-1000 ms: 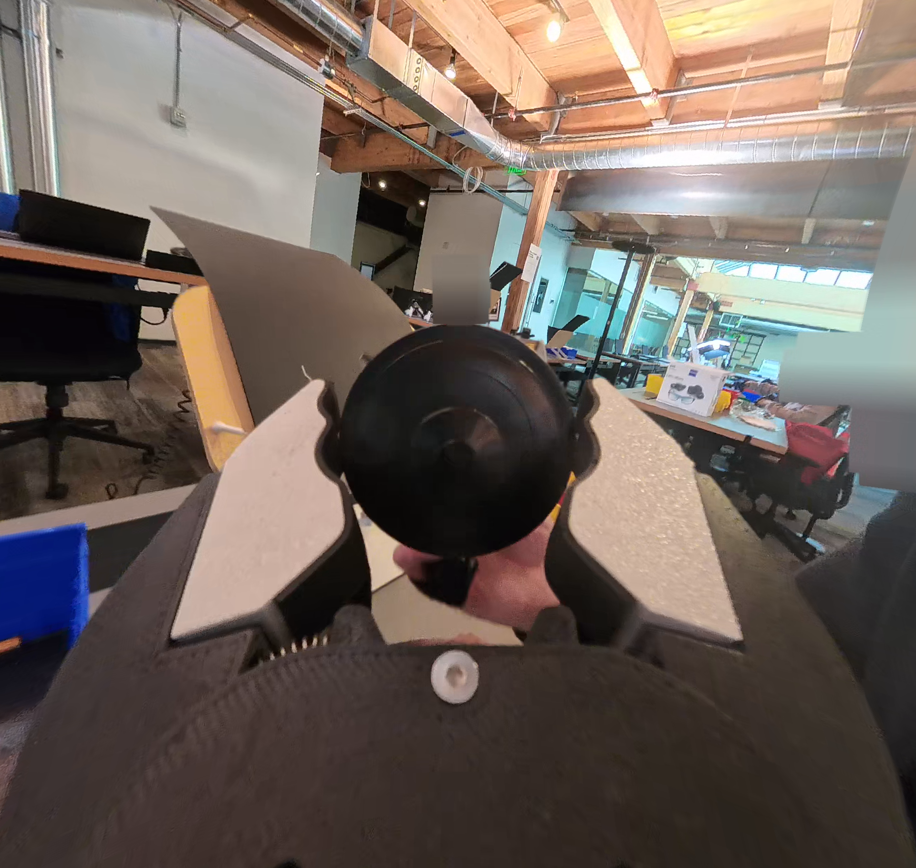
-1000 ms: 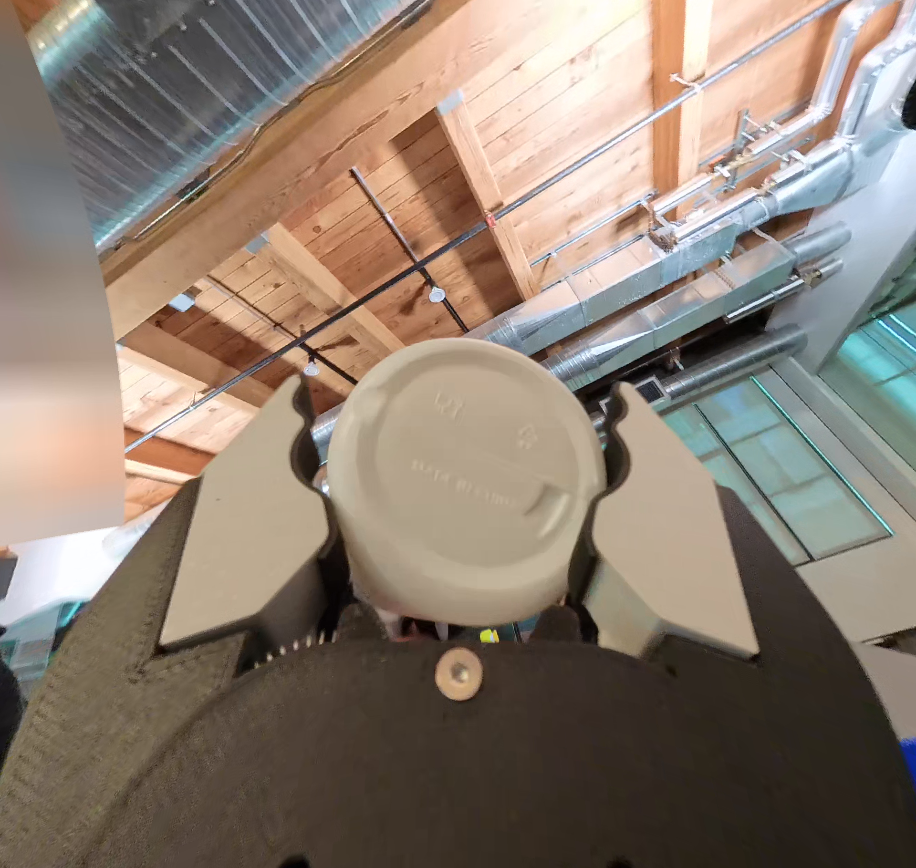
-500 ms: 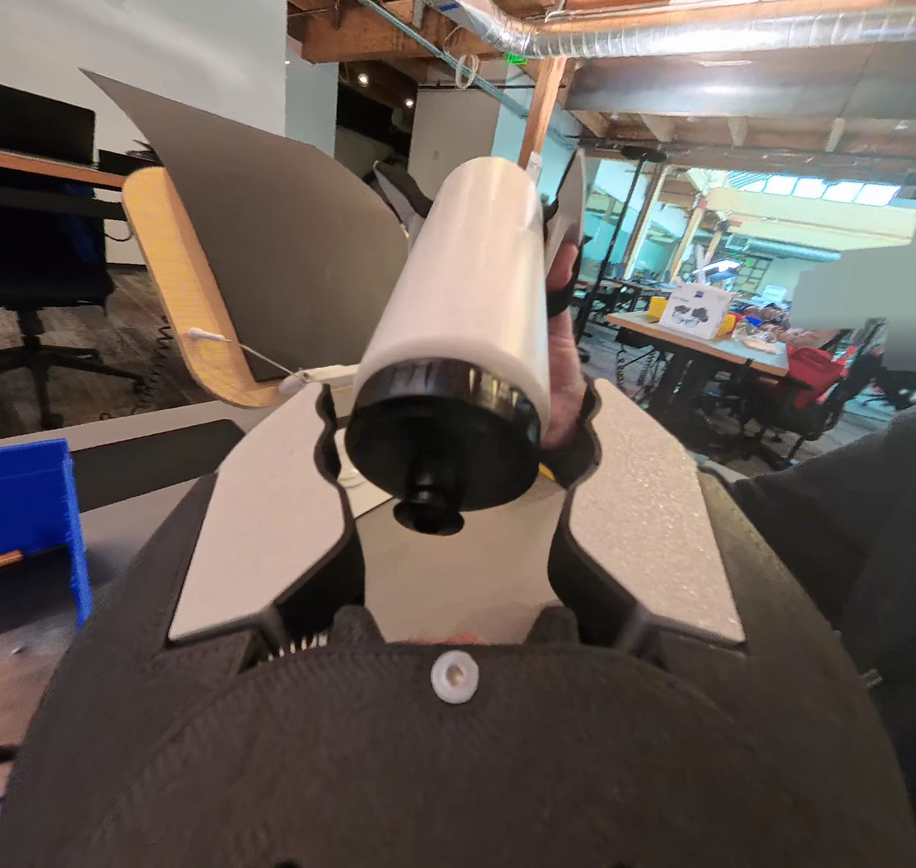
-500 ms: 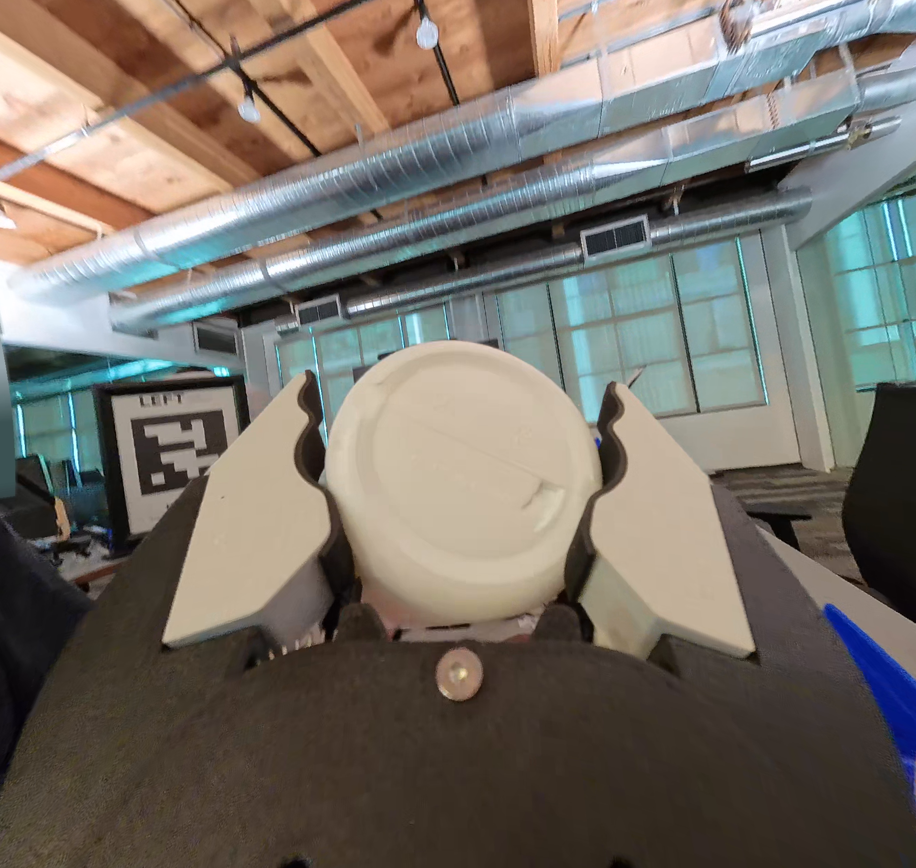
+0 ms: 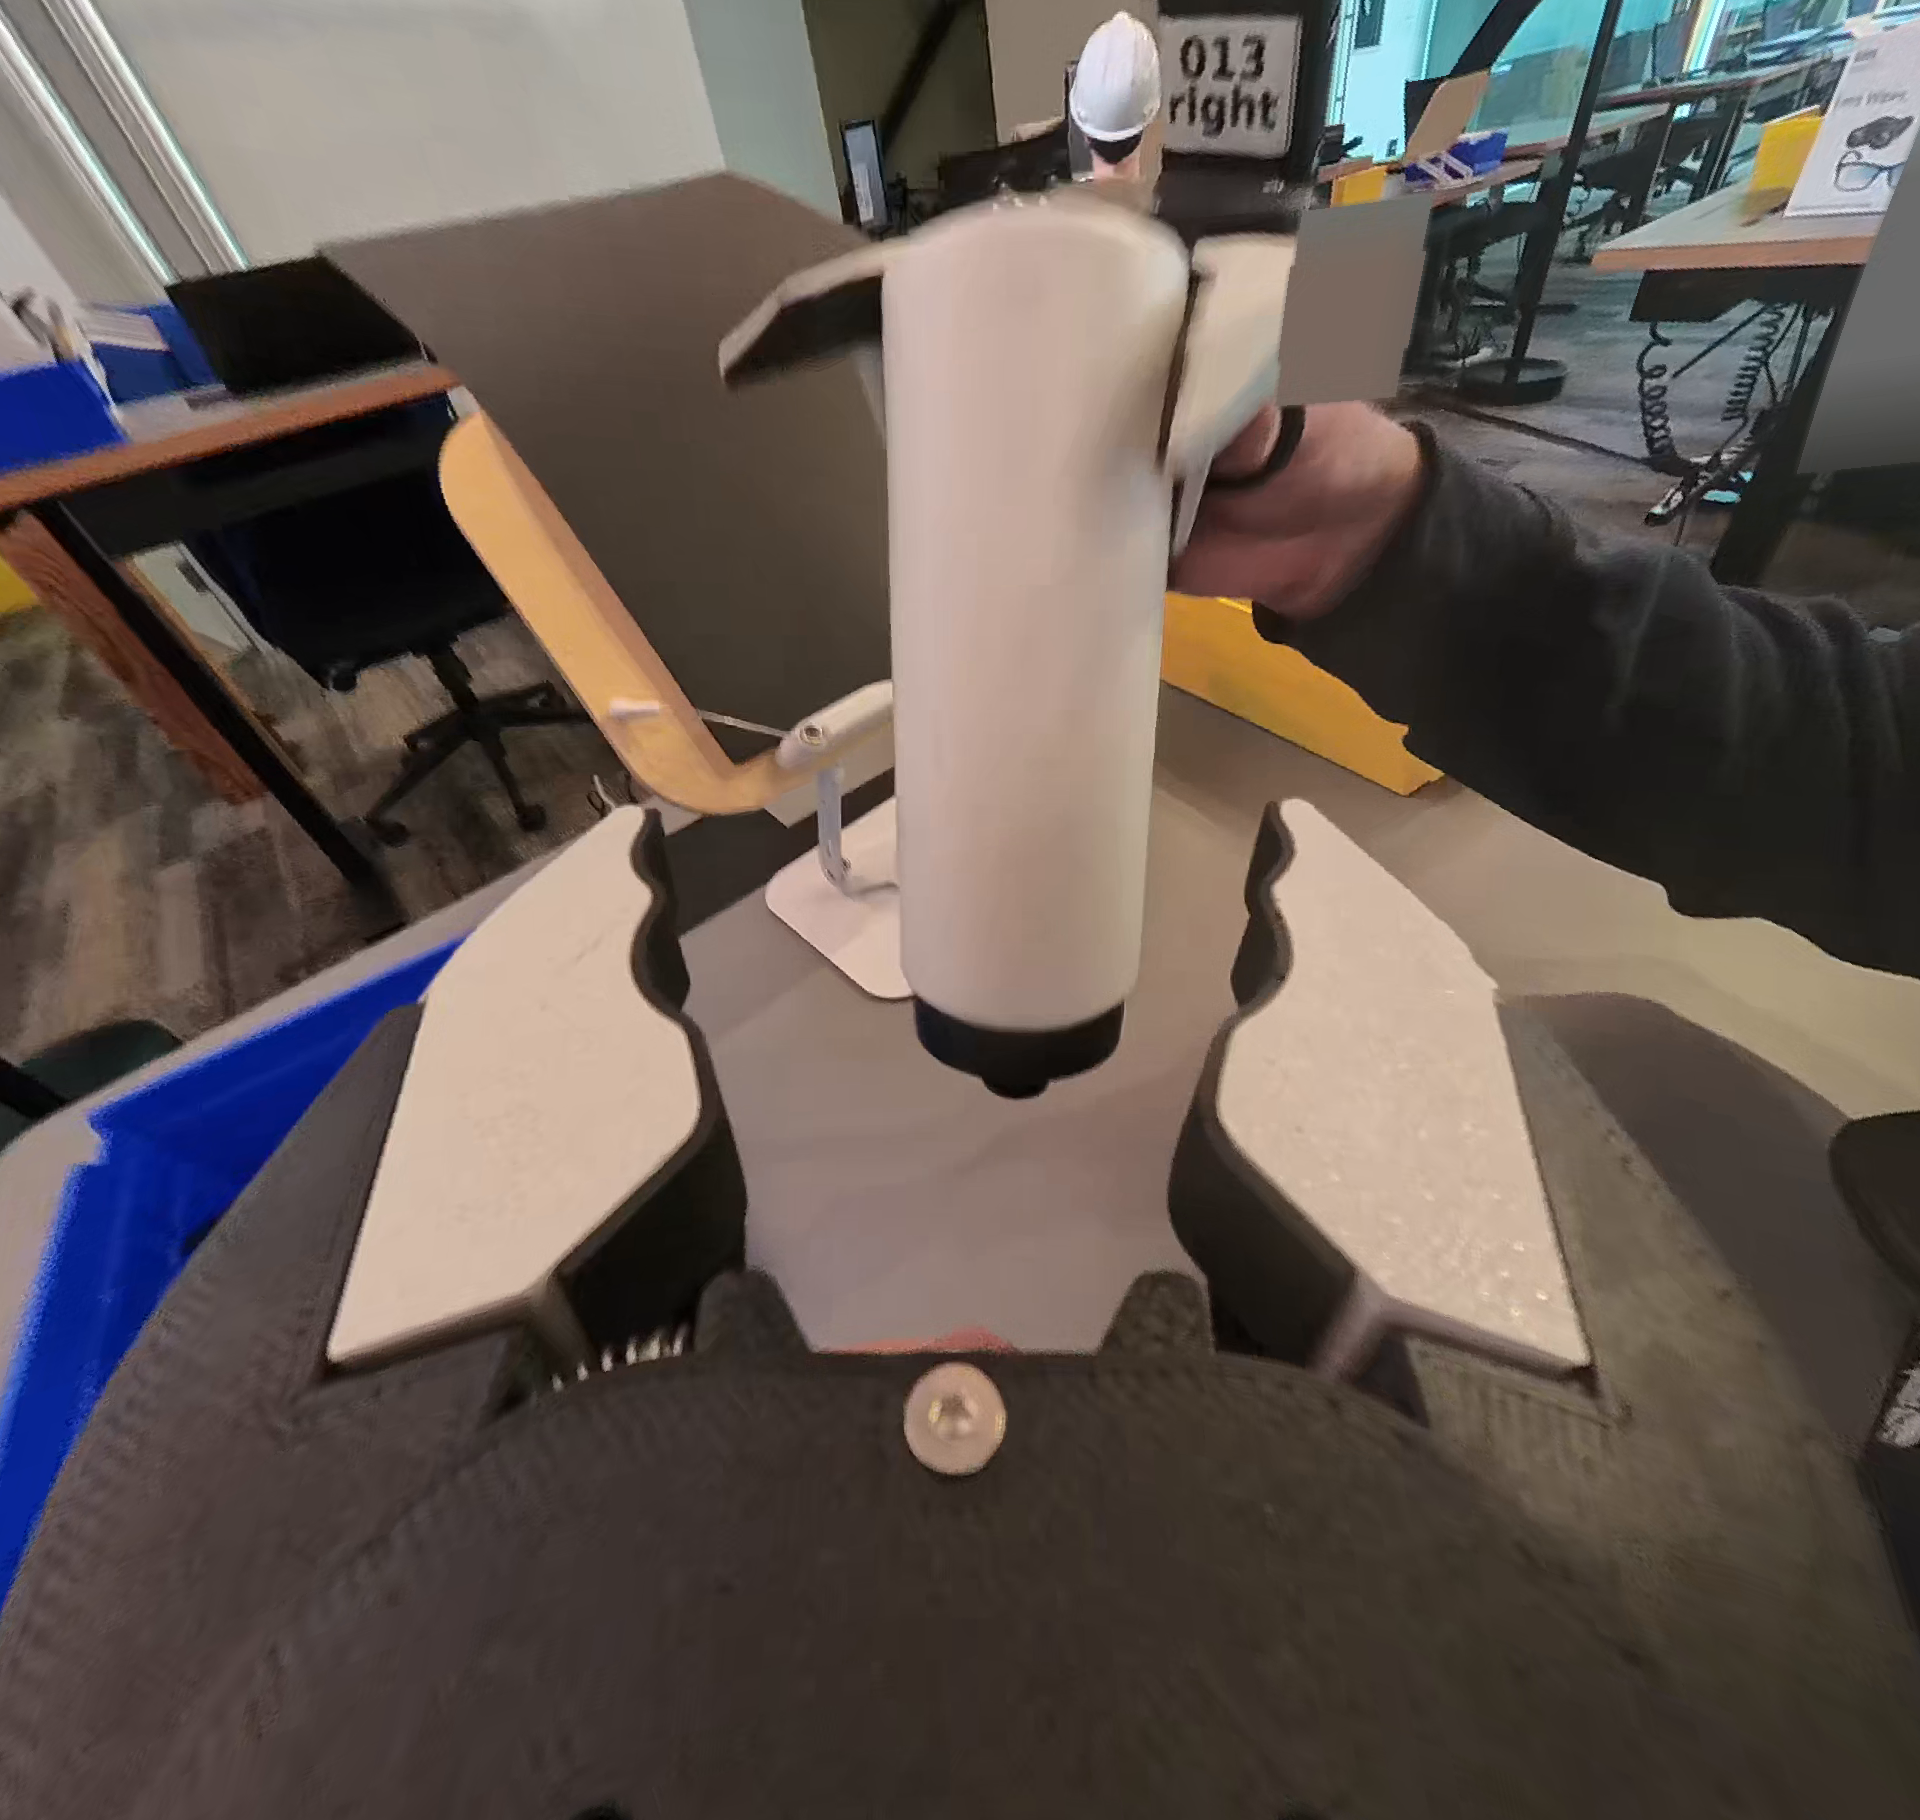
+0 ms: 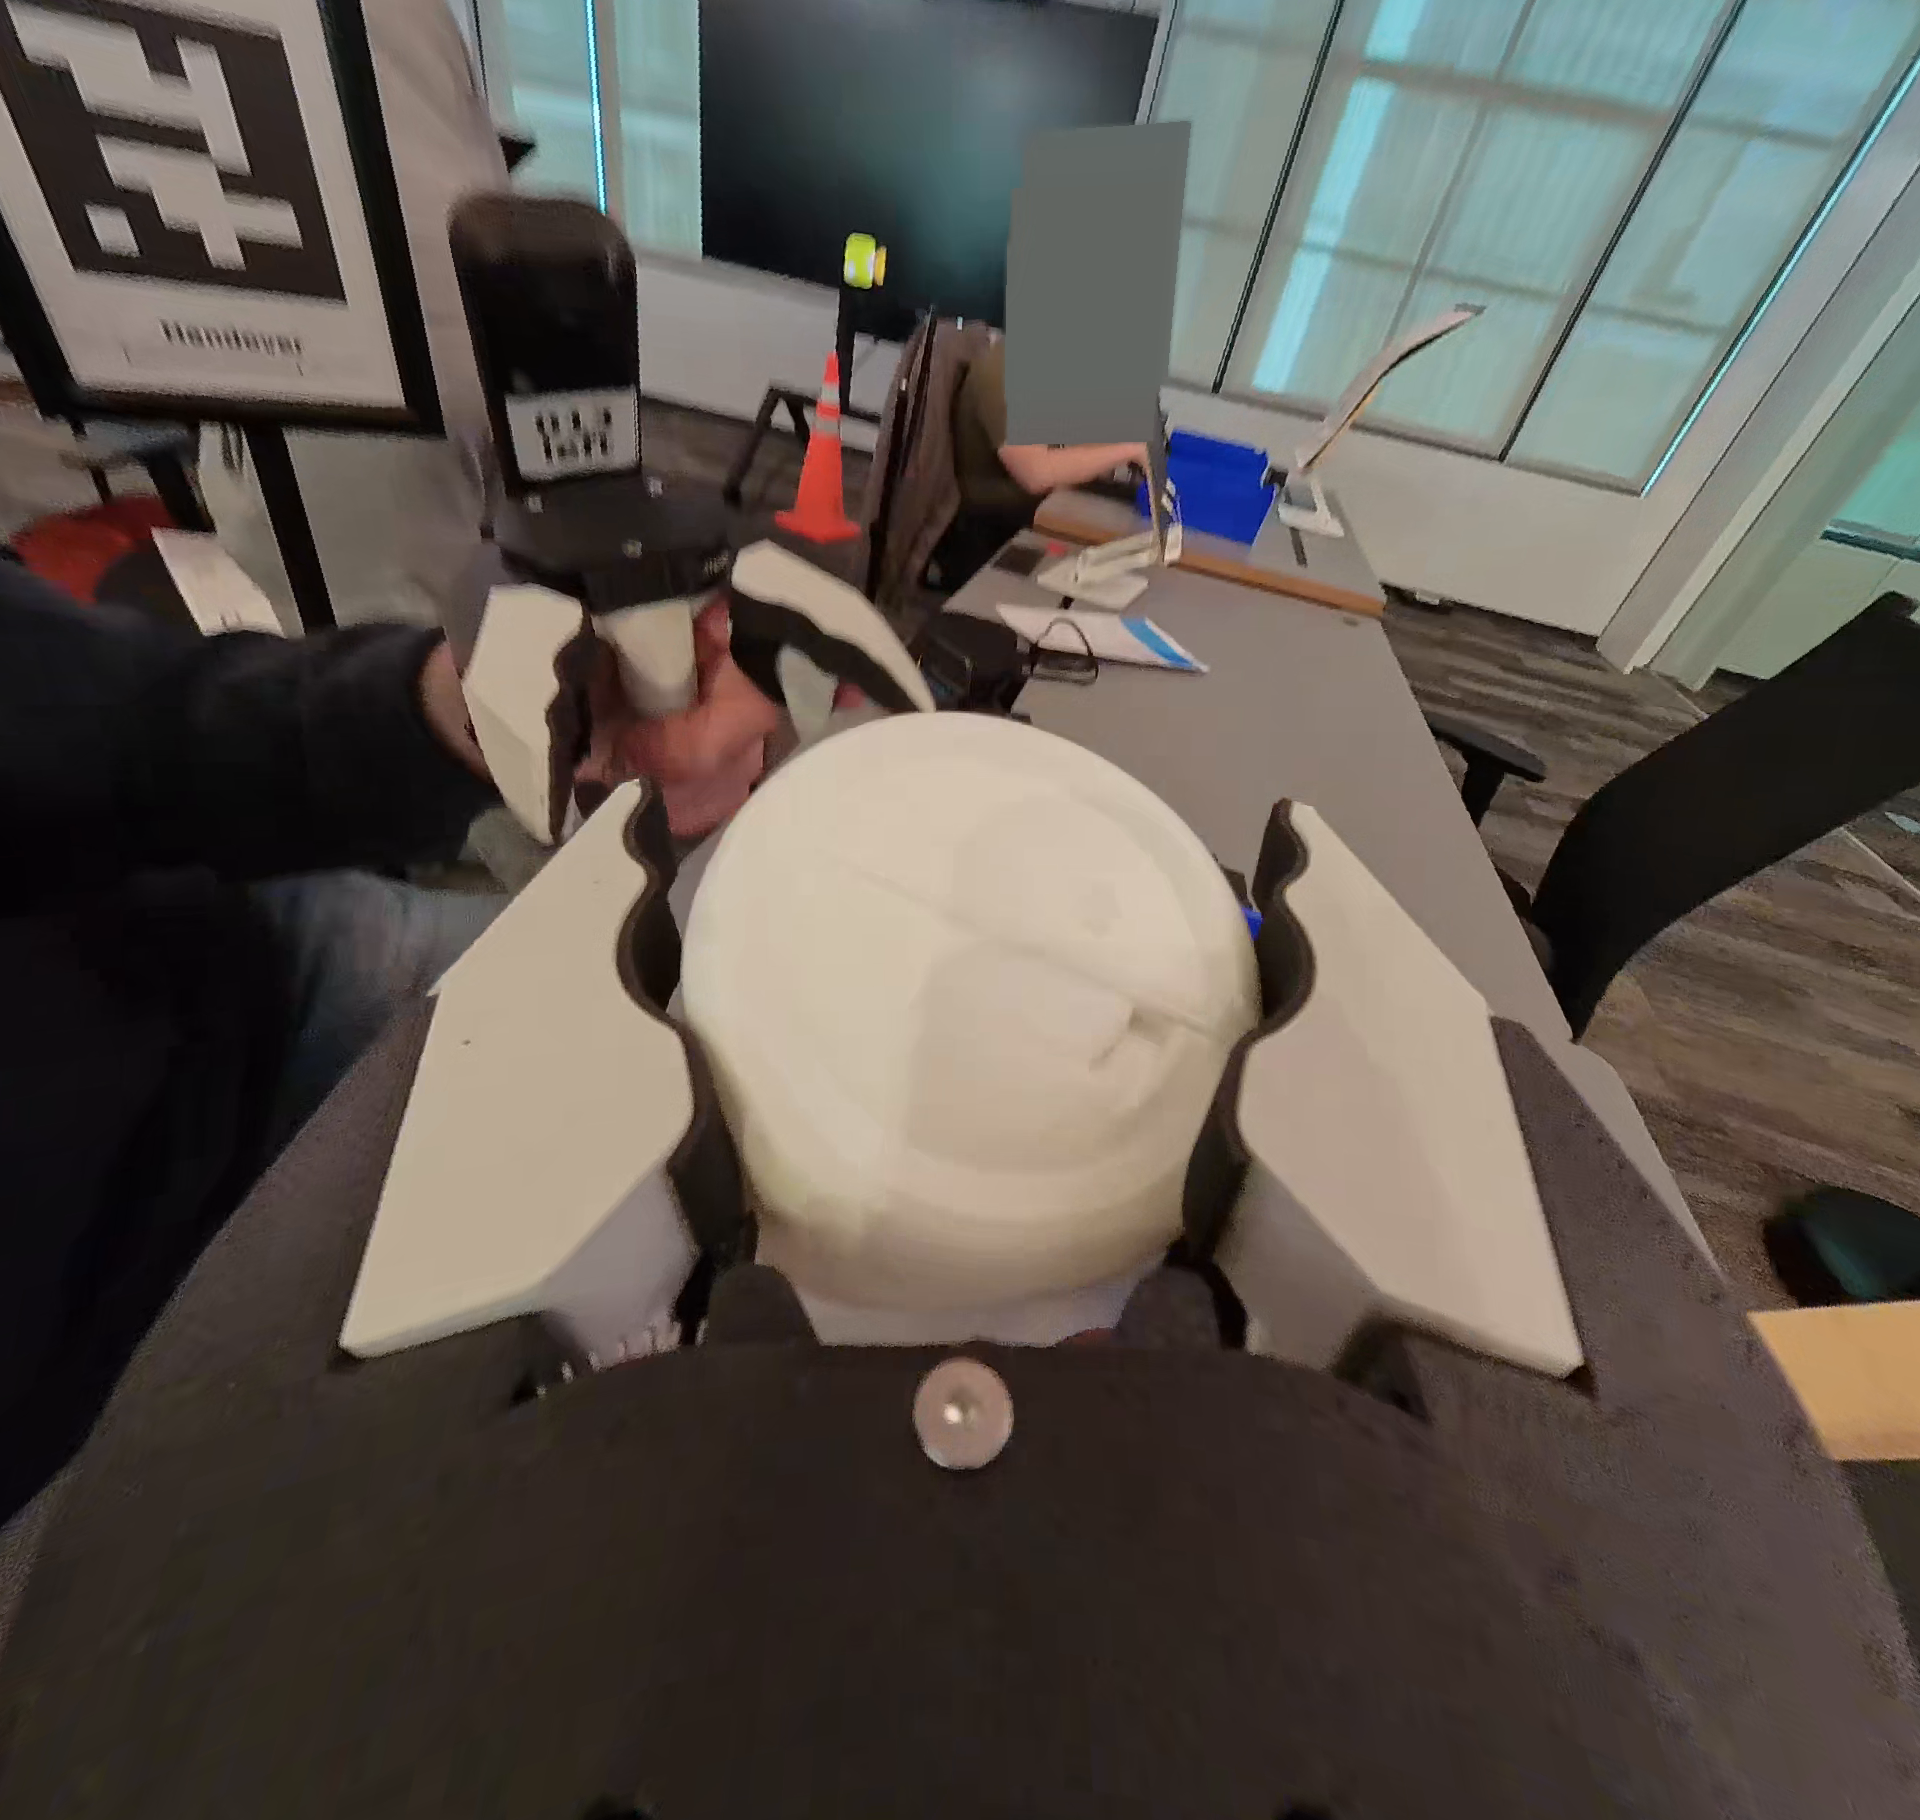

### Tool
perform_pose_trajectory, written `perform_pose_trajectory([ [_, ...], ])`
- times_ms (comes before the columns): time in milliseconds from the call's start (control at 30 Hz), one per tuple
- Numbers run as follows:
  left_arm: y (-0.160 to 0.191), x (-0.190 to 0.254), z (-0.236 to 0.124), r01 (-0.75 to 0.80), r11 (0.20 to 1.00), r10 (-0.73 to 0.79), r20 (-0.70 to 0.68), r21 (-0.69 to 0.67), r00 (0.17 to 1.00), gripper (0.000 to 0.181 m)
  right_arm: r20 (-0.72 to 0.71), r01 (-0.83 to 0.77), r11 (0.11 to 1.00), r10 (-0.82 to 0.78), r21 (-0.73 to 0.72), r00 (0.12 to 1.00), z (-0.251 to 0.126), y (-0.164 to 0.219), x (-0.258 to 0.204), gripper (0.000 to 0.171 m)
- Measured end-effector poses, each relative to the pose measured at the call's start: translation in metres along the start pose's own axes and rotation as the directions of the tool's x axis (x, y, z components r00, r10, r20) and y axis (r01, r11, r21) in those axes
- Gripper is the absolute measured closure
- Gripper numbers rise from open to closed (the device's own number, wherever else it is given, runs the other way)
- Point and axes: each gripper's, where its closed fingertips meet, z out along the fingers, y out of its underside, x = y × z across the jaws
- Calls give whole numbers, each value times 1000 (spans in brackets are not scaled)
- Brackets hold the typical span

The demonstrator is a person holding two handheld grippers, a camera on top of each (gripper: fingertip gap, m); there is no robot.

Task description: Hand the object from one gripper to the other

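My right tool (image 6: 961,949) grips the white bottle (image 5: 1023,617) by its base end, the fingers closed on either side of the round white bottom that fills the right wrist view. My left tool (image 5: 956,949) stands wide and empty, the bottle's black cap (image 5: 1018,1043) hanging just past its fingertips, apart from both. A second ago that cap sat deep between the left fingers, seen end-on; now the bottle is seen from its side, upright with the cap down, drawn out in front of the gap. I read that as the left tool's release: the bottle now rides on the right one alone, and the handover looks all but done. Both tools hover over the grey desk (image 5: 1475,929), where a white stand (image 5: 842,913) with a curved wooden arm sits behind the bottle. From the right wrist view the left tool shows farther off, fingers spread, held in my hand (image 6: 691,731). What remains, I judge, is only to draw the two apart.
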Motion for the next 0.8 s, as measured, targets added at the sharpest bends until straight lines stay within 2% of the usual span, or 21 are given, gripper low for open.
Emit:
perform_pose_trajectory([
  [167,-19,-1,1,-73,997,73,-2,-33,997,70,21,44,997,-43,-68,999,9,7,-7,61],
  [267,-12,3,18,-60,996,56,-46,-74,997,59,35,53,996,-51,-73,998,15,7,-11,61],
  [400,-6,9,48,-56,993,45,-109,-100,993,54,59,82,989,-75,-124,995,26,13,-19,61],
  [533,-12,18,67,-39,994,19,-197,-98,980,55,88,74,989,-63,-131,994,32,15,-25,61],
  [633,-12,30,74,-21,995,-6,-280,-92,960,67,106,58,990,-44,-128,993,31,14,-25,61],
  [800,-11,39,75,-21,999,4,-349,-46,937,60,129,-9,994,24,-110,991,34,12,-27,61],
])
